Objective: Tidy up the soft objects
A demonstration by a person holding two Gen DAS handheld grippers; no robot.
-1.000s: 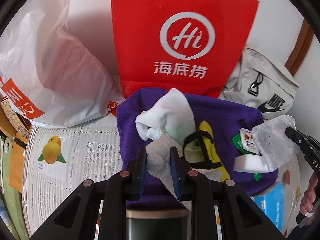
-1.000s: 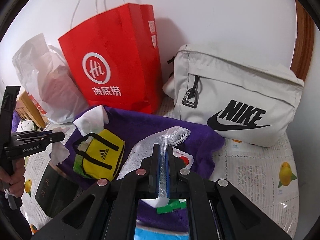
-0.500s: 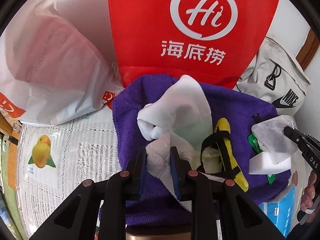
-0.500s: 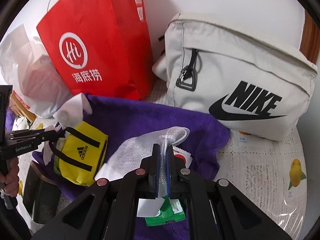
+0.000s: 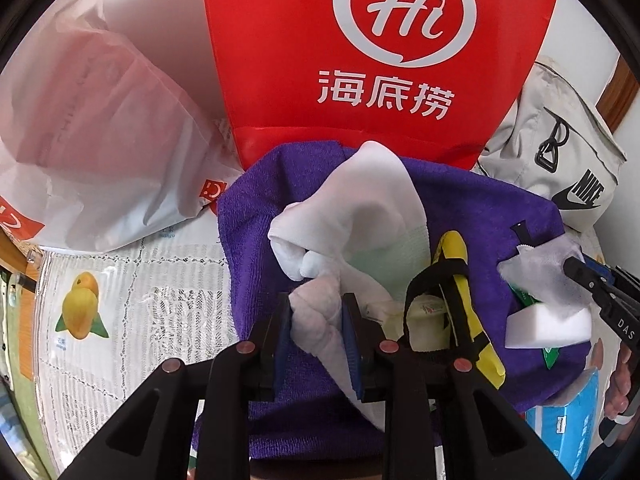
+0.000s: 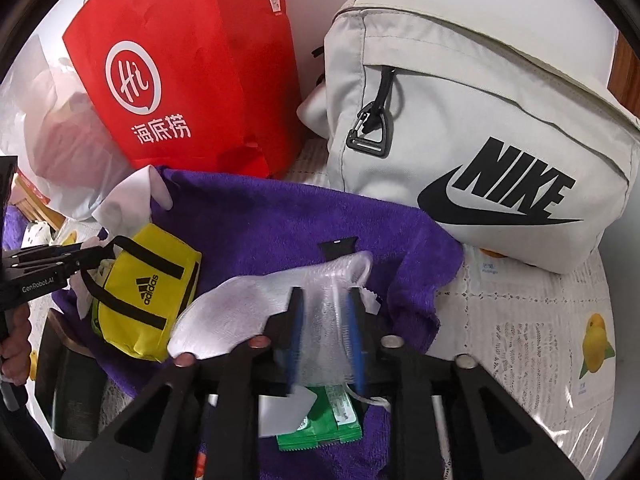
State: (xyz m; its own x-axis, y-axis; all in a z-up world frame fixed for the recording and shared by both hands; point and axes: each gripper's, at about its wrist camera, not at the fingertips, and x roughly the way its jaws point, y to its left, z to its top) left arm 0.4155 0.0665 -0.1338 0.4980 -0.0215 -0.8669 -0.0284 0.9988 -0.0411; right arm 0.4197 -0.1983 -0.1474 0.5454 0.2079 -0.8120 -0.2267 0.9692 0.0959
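A purple towel lies spread on the table in front of the bags. My left gripper pinches a crumpled white cloth that drapes over the towel; its jaws are easing open but the pads still press the cloth. A yellow Adidas pouch sits just right of it on the towel. My right gripper is opening. A translucent white mesh bag lies loosely between its parted fingers and rests on the towel. A white foam block lies against the bag's lower edge.
A red paper bag, a white plastic bag and a grey Nike bag stand along the back wall. A green packet lies under the right gripper. A blue tissue pack sits at the towel's near right corner.
Both grippers have sunk closer to the purple towel. The right jaws, earlier shut on the mesh bag, have parted. The left still holds the white cloth.
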